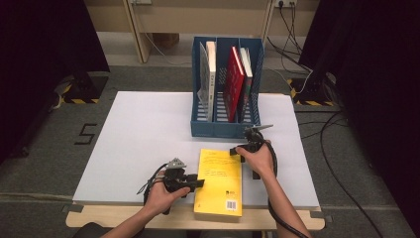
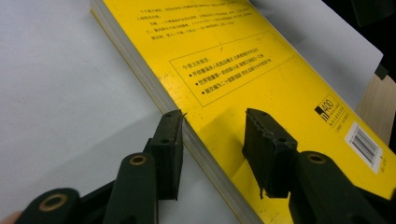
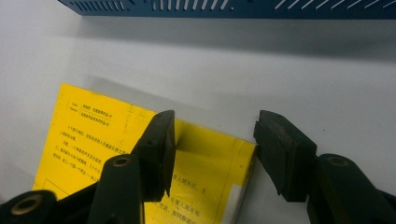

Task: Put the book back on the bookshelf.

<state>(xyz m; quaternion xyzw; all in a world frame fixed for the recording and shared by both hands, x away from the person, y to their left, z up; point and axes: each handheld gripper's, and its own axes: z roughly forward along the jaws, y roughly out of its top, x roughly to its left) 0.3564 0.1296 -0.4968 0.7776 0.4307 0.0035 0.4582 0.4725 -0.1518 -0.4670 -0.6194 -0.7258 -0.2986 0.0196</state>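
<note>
Near the front edge of the table, a little right of its middle, you have the yellow book lying flat with its back cover up, its lower end reaching past the white sheet onto the wooden lip. Your left hand-held gripper sits at the book's left long edge, and the left gripper view shows why: one jaw is down beside the page block on the table, the other hovers over the cover, so the edge lies between them without being pinched. It is released, jaws spread, placed as if to bite that edge. Your right hand-held gripper waits at the book's far right corner, also released, one jaw above the cover and the other off to the side over bare table, probably to steady or lift that end.

Behind the book, at the far edge, stands a blue file rack with three slots. By my count four books stand upright in it: two pale ones in the left part, a red one and a thinner one to its right. That makes one book flat, one rack, two grippers.
</note>
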